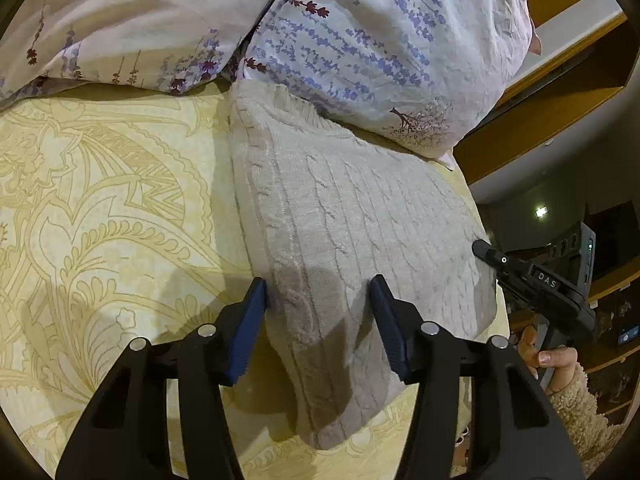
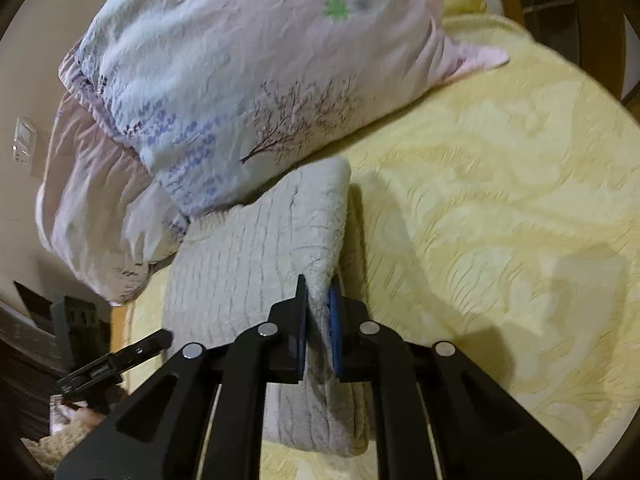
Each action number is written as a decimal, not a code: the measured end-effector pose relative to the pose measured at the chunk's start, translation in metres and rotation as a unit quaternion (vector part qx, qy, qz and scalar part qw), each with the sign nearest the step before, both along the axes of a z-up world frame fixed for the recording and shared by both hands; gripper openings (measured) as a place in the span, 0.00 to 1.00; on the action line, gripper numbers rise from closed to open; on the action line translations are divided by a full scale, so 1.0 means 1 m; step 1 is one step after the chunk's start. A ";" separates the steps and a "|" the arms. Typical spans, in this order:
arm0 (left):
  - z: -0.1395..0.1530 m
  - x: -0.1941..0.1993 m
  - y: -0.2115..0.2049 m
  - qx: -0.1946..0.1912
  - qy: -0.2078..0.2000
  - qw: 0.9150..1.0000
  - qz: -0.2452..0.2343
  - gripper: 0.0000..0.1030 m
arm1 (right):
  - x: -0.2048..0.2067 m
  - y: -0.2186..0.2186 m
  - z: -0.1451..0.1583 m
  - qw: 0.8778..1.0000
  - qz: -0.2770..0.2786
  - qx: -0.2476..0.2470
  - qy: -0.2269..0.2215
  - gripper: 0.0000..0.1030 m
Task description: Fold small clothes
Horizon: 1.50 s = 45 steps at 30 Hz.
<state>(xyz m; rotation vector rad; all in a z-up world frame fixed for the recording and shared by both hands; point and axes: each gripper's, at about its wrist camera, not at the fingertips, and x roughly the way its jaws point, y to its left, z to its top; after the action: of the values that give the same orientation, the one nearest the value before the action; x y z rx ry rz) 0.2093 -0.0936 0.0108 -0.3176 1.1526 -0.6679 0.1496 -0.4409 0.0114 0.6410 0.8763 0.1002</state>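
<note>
A beige cable-knit sweater [image 1: 344,216] lies folded on the yellow bedspread [image 1: 100,208]. It also shows in the right wrist view [image 2: 248,248]. In the left wrist view my gripper [image 1: 318,292] is open, its blue pads either side of the sweater's near edge, just above it. In the right wrist view my gripper [image 2: 320,304] is shut on the sweater's folded right edge, with knit pinched between the pads. The other gripper shows at the right of the left wrist view [image 1: 532,280] and at the lower left of the right wrist view [image 2: 116,356].
A floral pillow [image 1: 372,48] presses against the sweater's far end; it also shows in the right wrist view [image 2: 248,80]. A second pale pillow [image 1: 132,24] lies to its left. The bed's edge and wooden furniture [image 1: 560,120] are at the right.
</note>
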 end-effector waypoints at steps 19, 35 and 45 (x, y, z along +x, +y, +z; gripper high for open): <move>-0.020 -0.035 0.007 0.000 0.034 0.999 -0.021 0.54 | -0.054 -0.004 -0.026 0.998 0.017 0.056 0.015 0.27; -0.031 -0.049 -0.002 0.016 0.021 0.999 -0.037 0.30 | -0.071 0.008 -0.051 0.999 0.006 -0.004 0.032 0.09; -0.003 -0.023 0.016 -0.020 0.004 1.000 -0.007 0.80 | -0.057 -0.018 -0.031 0.998 -0.010 0.060 0.017 0.60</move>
<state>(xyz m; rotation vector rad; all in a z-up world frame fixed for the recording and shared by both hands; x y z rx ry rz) 0.1868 -0.0772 0.0079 -0.3467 1.1518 -0.7038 0.0922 -0.4594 -0.0193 0.7662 0.9010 0.1246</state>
